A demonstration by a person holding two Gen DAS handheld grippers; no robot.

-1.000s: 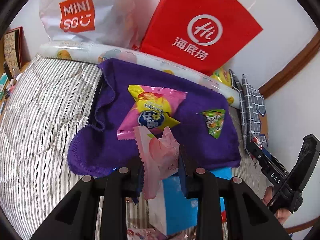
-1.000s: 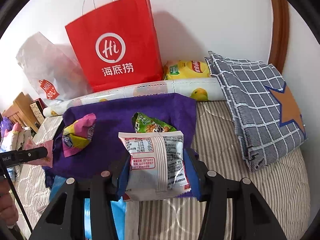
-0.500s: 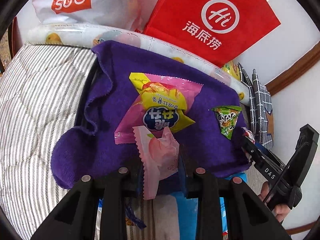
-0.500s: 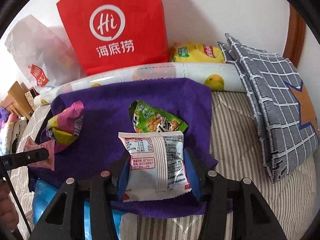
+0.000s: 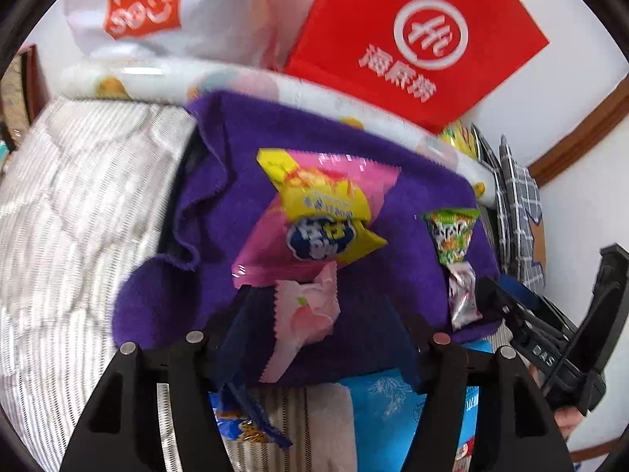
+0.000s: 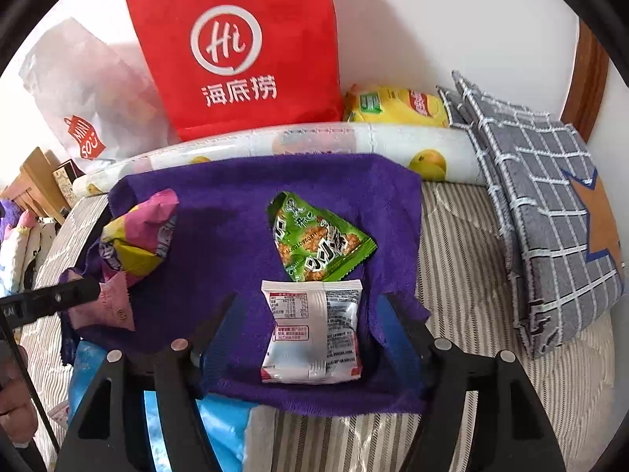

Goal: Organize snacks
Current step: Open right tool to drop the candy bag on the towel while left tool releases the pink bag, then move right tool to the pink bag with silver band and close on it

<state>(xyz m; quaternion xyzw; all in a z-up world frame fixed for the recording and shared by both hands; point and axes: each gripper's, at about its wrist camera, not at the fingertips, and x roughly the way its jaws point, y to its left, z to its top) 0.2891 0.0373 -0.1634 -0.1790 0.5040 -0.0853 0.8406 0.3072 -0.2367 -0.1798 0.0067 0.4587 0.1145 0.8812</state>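
Two claws, both with jaws that have just been opening. Left claw (image 5: 314, 322): fingers stand apart, pink peach-print sachet (image 5: 304, 324) lies loose between them on the purple towel (image 5: 220, 196), no pad pressing on it. Right claw (image 6: 306, 322): jaws likewise wide, white packet (image 6: 312, 334) lies flat between them on the towel, back side up, clear of both pads.

Handling, judged: both packs are light, soft film pouches, crinkly and somewhat slippery; contents probably crushable. Best hold is across the flat body or a crimped end seal, with gentle pressure.

Outward: pink-and-yellow bag (image 5: 318, 216) touches the sachet's far end; green triangular pack (image 6: 318, 244) sits just beyond the white packet. Towel lies on a striped bed (image 6: 464, 244).

Writing: red paper bag (image 6: 236, 51) reads "Hi" with 海底捞; white plastic bag (image 5: 129, 4) reads "MINISO". The white packet's small print is illegible.
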